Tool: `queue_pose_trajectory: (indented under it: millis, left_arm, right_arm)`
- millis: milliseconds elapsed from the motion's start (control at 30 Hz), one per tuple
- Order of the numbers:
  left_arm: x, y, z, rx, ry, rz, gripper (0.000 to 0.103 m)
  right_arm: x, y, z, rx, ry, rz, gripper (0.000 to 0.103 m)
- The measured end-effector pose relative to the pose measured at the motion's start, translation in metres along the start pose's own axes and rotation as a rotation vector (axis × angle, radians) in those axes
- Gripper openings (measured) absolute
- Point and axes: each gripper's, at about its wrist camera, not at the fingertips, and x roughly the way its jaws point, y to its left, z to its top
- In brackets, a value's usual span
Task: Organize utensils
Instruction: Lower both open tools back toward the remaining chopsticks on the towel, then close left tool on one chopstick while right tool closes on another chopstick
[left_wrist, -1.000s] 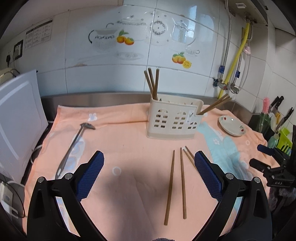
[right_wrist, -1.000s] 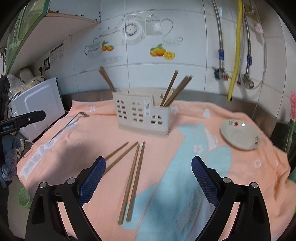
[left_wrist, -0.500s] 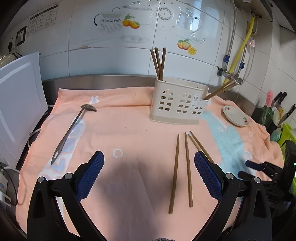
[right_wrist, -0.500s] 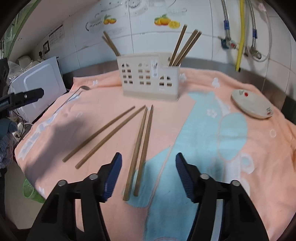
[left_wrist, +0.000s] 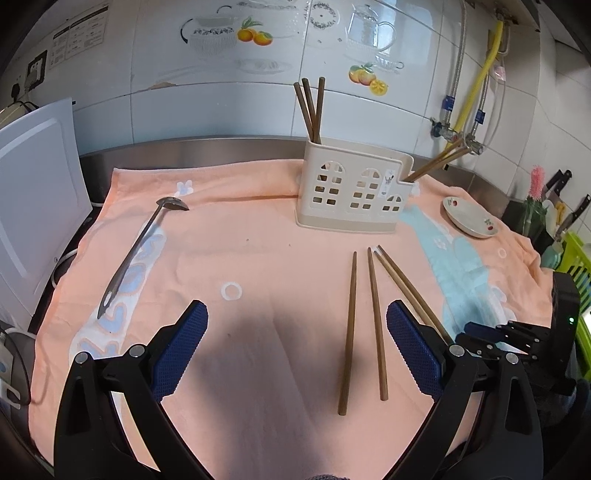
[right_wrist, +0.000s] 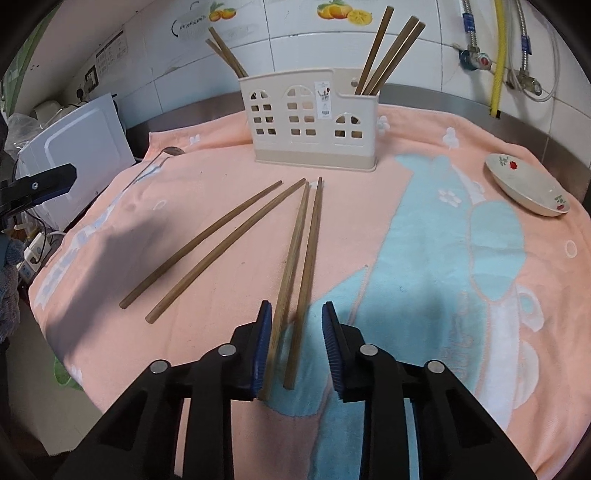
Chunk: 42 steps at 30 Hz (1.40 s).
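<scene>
Your right gripper (right_wrist: 296, 339) sits half-closed around the near ends of the chopstick pair (right_wrist: 300, 258) lying on the towel (right_wrist: 424, 258); left gripper (left_wrist: 297, 347) spread wide, empty. Square both sticks between the pads before closing, so neither one rolls out.

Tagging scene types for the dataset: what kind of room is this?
Most likely a home kitchen counter. Glossy wall tiles with fruit decals, a stainless counter edge under a towel, a cream utensil holder with chopsticks, and knives at far right all suggest it.
</scene>
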Motion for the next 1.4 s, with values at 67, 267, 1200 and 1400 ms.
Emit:
queue_pose_trajectory:
  millis: [67, 267, 1200, 1400]
  left_arm:
    - [0.001, 0.0, -0.002, -0.001, 0.004, -0.001, 0.095]
    - [0.004, 0.0, -0.006, 0.001, 0.018, -0.003, 0.09]
    - [0.041, -0.033, -0.041, 0.083, 0.164, -0.111, 0.043]
    - [0.058, -0.04, -0.05, 0.087, 0.208, -0.125, 0.03]
  right_arm:
    - [0.004, 0.0, 0.0, 0.005, 0.008, 0.002, 0.02]
    - [0.012, -0.002, 0.002, 0.023, 0.026, -0.002, 0.013]
    - [0.011, -0.005, 0.002, 0.019, 0.016, -0.047, 0.007]
    - [-0.012, -0.006, 0.012, 0.007, -0.053, -0.055, 0.007]
